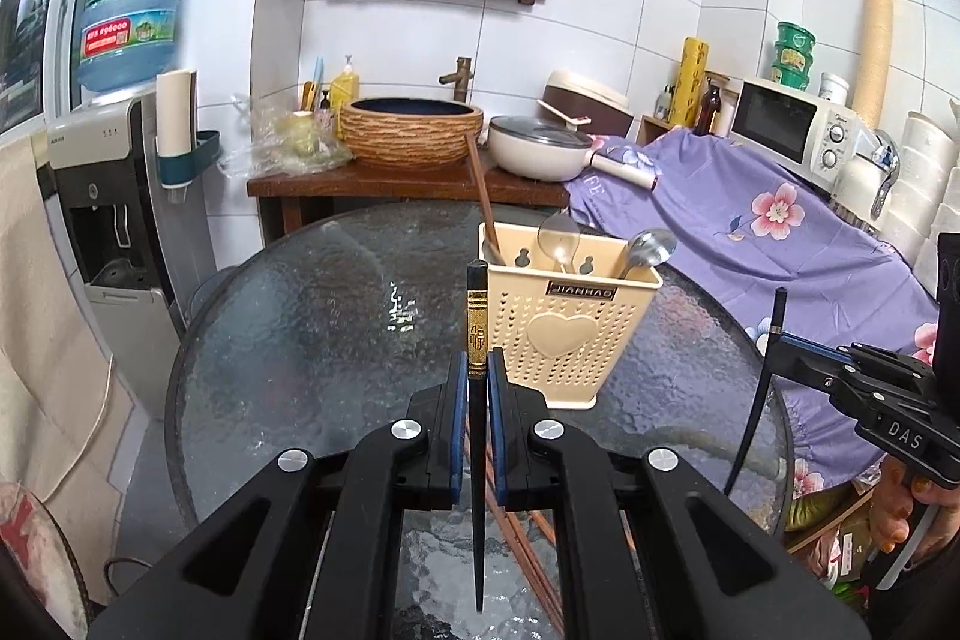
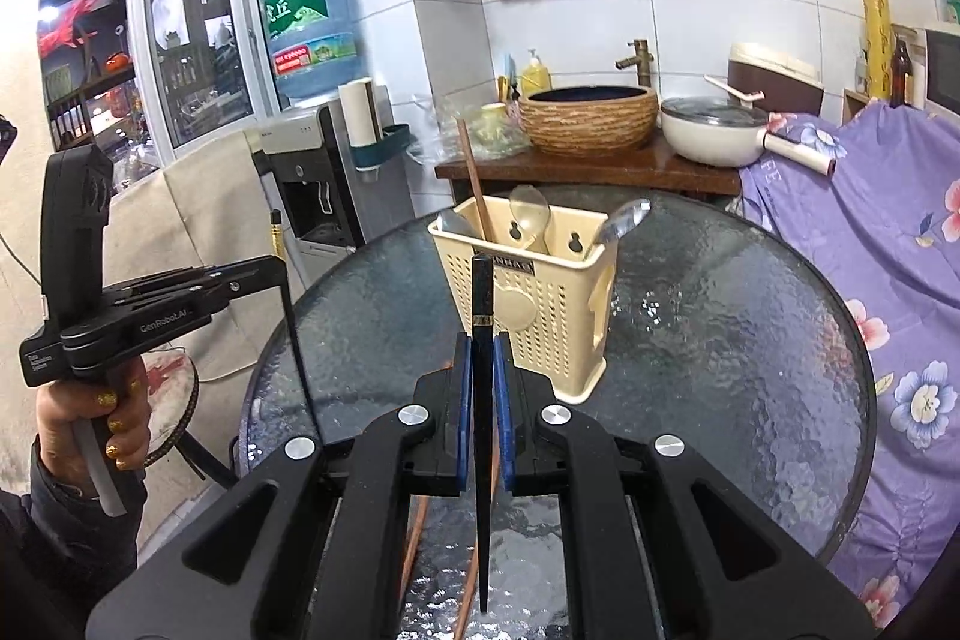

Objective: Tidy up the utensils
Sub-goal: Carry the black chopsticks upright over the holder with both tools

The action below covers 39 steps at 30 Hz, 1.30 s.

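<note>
Gripping one black chopstick each, both grippers hang above the round glass table. Left gripper has its blue pads clamped tight on a black chopstick with a gold band, stick upright, thick end up, thin tip pointing down toward the table. Right gripper jaws likewise pinched on a plain black chopstick, also upright between the pads. Cream perforated utensil holder stands on the table just beyond both grippers, upright, heart shape on its front. Inside it: a brown wooden chopstick leaning left, a clear plastic spoon in the middle, a metal spoon at the right side. Brown chopsticks lie on the glass below the grippers. A hand holds the left gripper's handle in the right wrist view.
</note>
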Each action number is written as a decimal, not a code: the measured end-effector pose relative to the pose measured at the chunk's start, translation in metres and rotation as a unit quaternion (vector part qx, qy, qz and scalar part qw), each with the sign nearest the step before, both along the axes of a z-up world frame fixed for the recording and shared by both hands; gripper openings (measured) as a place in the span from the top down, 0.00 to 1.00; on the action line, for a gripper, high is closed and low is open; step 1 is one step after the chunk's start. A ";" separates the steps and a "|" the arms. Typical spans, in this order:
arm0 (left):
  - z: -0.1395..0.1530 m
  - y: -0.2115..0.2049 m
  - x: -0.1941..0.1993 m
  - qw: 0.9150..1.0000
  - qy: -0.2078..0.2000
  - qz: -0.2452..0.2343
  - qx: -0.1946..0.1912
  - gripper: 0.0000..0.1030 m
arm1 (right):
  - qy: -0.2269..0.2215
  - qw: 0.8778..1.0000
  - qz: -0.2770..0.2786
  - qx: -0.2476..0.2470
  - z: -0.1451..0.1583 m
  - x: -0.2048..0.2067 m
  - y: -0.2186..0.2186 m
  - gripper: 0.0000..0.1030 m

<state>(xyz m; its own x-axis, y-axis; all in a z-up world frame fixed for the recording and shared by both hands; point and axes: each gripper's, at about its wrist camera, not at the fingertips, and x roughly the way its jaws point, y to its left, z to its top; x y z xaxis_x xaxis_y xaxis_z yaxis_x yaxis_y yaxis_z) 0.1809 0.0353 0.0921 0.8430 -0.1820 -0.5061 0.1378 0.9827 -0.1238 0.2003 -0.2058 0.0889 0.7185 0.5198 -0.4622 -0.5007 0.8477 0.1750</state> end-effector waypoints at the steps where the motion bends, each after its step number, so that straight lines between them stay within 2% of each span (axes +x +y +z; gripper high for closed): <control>1: 0.002 0.000 0.000 1.000 -0.003 0.001 -0.001 0.94 | -0.002 1.000 -0.001 0.001 0.002 -0.001 0.000 0.92; 16: 0.032 -0.007 0.003 0.999 -0.036 -0.006 0.008 0.94 | -0.031 1.000 0.002 -0.002 0.035 0.010 0.008 0.92; 22: 0.060 -0.013 0.009 0.998 -0.046 -0.034 0.010 0.94 | -0.038 0.999 0.016 -0.003 0.062 0.019 0.010 0.92; 30: 0.107 -0.016 0.023 0.997 -0.073 -0.039 -0.001 0.94 | -0.043 0.999 0.013 0.011 0.104 0.039 0.010 0.92; 39: 0.148 -0.014 0.061 0.995 -0.098 0.003 -0.032 0.94 | -0.082 0.996 -0.022 0.026 0.150 0.068 0.010 0.92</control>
